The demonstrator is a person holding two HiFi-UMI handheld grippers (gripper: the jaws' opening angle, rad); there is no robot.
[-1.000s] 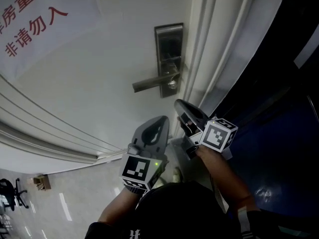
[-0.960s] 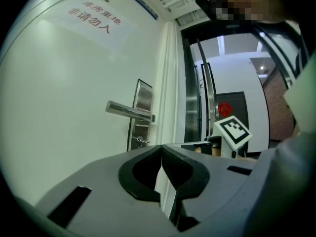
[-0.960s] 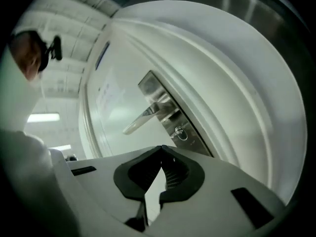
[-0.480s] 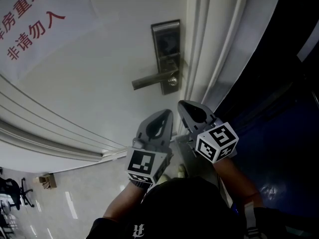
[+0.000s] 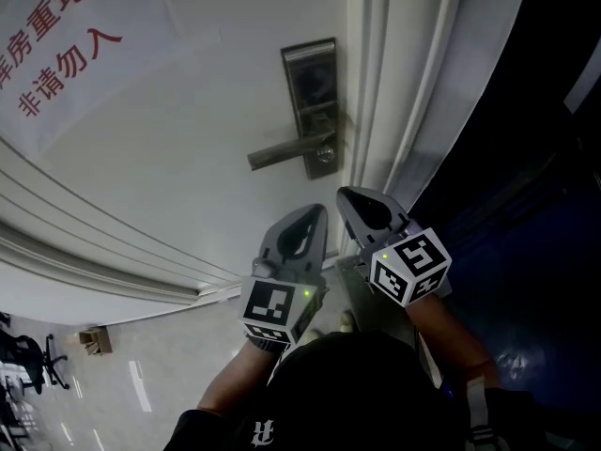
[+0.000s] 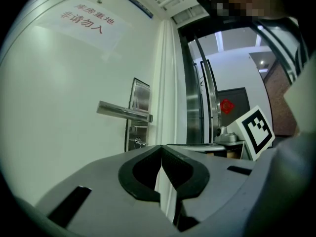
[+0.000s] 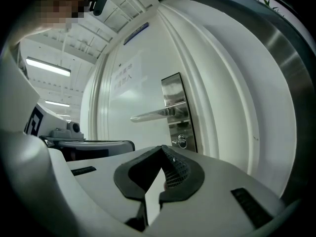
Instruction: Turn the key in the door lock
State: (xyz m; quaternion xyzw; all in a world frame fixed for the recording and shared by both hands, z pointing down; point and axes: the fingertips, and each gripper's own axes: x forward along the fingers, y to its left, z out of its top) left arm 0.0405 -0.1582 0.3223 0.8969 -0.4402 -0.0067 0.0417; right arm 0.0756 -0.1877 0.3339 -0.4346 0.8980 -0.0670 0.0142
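Bottom of the head view: the person's dark-clad head and both forearms, cut off by the frame edge.

Left gripper (image 5: 314, 213) and right gripper (image 5: 348, 195) are side by side, near each other, both pointing up at the door (image 5: 188, 139) and well short of it. Each gripper's own view shows its jaws clenched tip to tip with nothing between them.

Beyond them is the lock plate (image 5: 313, 83), steel, at the door's right edge beside the white frame (image 5: 394, 111). The lever handle (image 5: 282, 151) sticks out leftward. The lock cylinder (image 5: 325, 156) sits just below the lever's pivot. A small metal stub (image 6: 140, 143) juts from it; too small to tell whether it is the key.

Farthest, upper left: a paper sign (image 5: 56, 36) with red characters, partly cropped.
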